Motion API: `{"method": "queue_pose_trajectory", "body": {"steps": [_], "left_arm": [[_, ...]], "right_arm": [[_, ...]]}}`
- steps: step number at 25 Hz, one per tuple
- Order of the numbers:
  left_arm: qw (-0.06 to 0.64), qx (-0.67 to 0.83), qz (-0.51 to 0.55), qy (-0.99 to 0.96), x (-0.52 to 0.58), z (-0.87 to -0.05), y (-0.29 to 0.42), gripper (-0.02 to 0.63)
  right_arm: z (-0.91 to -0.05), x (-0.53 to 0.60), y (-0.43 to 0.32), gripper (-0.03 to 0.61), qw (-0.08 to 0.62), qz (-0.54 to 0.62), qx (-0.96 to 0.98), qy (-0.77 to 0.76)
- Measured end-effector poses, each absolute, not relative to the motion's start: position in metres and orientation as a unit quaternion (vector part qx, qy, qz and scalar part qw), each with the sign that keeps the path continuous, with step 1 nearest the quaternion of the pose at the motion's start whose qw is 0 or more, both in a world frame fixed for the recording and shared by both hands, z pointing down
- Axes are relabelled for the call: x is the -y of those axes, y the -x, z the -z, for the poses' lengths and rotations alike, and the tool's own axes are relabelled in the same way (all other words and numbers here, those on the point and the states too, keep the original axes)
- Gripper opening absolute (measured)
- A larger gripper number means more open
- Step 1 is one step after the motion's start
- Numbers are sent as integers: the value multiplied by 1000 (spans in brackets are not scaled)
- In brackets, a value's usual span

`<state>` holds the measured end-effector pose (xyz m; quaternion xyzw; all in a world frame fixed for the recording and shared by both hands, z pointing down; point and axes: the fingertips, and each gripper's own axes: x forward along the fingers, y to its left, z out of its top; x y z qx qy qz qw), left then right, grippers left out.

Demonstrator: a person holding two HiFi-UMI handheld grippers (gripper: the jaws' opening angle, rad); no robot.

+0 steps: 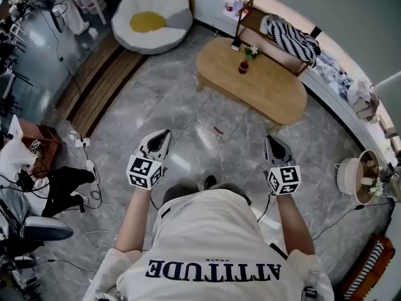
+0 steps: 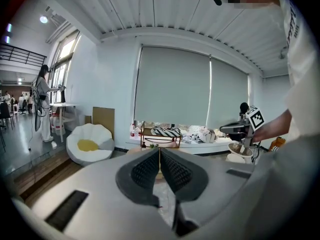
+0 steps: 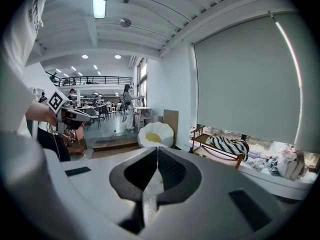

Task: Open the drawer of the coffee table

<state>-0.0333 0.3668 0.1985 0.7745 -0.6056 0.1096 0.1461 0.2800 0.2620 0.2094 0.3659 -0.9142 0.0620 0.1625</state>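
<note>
The oval wooden coffee table (image 1: 250, 80) stands ahead on the grey marble floor; its drawer does not show from above. A small red item (image 1: 243, 67) and a little plant (image 1: 252, 51) sit on its top. My left gripper (image 1: 164, 133) is held out over the floor, well short of the table's near left side, jaws shut and empty. My right gripper (image 1: 270, 140) hovers level with it, short of the table's near right end, also shut on nothing. In the left gripper view the table (image 2: 150, 150) peeks just beyond the closed left gripper (image 2: 159, 150). The right gripper (image 3: 157, 150) points past it.
A white egg-shaped floor cushion (image 1: 152, 19) lies at the back left. Behind the table a wooden rack (image 1: 276, 39) carries a striped cloth (image 1: 289, 36). Cables and clutter (image 1: 44, 174) line the left; a white basket (image 1: 357, 179) stands at the right. A small pink scrap (image 1: 217, 130) lies on the floor.
</note>
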Motion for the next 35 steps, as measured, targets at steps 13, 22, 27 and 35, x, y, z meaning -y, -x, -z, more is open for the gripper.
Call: {"method": "queue_pose_trajectory", "body": {"steps": [13,22,27,35], "left_arm": [[144,574,-112,-798,-300,-206,82,21],[139,539,-117,-822,-238,-209,143,21],[139,511,-124,-839,-206,-214,170,21],[136,464,-128,-866,-158,-229,196,21]], "right_arm": [[-215,-225,-244,20,172,-62,896,-404],[-214,-193,-196,20,175,-67,875,-447],[-216,-184,-176,20,183,-74,857,-476],[-221,-165,-143,20,188,-75,831,-518]]}}
